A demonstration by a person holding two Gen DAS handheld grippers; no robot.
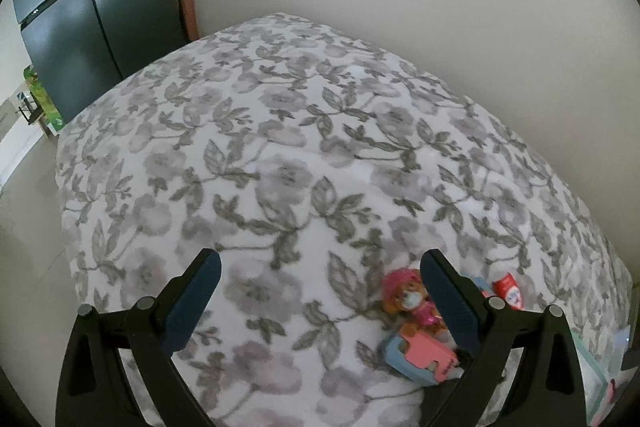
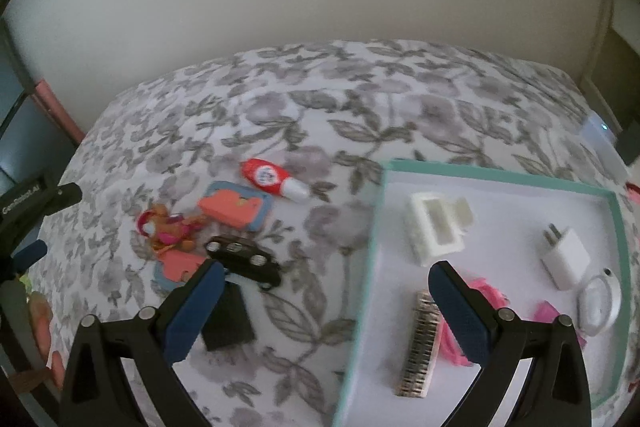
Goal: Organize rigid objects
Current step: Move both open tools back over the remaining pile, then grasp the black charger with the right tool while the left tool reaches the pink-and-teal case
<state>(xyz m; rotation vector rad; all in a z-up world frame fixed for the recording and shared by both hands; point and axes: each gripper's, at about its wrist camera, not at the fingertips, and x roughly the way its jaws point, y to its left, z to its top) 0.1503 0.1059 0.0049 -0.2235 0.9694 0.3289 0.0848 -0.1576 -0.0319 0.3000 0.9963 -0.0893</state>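
Left wrist view, left gripper (image 1: 320, 259): jaws spread wide, nothing between them, above the floral bedspread (image 1: 280, 147).
Left wrist view, toys: pink pup figure (image 1: 404, 301) just beside the right finger, a pink-and-blue card (image 1: 420, 359) below it; red tube (image 1: 508, 289) beyond the finger.
Right wrist view, right gripper (image 2: 326, 269): jaws wide apart, empty, straddling the left edge of the teal-rimmed tray (image 2: 376, 227).
Right wrist view, tray contents: white clip (image 2: 434, 227), white charger plug (image 2: 566, 259), comb (image 2: 418, 343), pink cord (image 2: 486, 291), round white device (image 2: 598, 307).
Right wrist view, bedspread items: red tube, cards, pup figure, black toy car (image 2: 244, 261), black block (image 2: 228, 323), all left of the tray.
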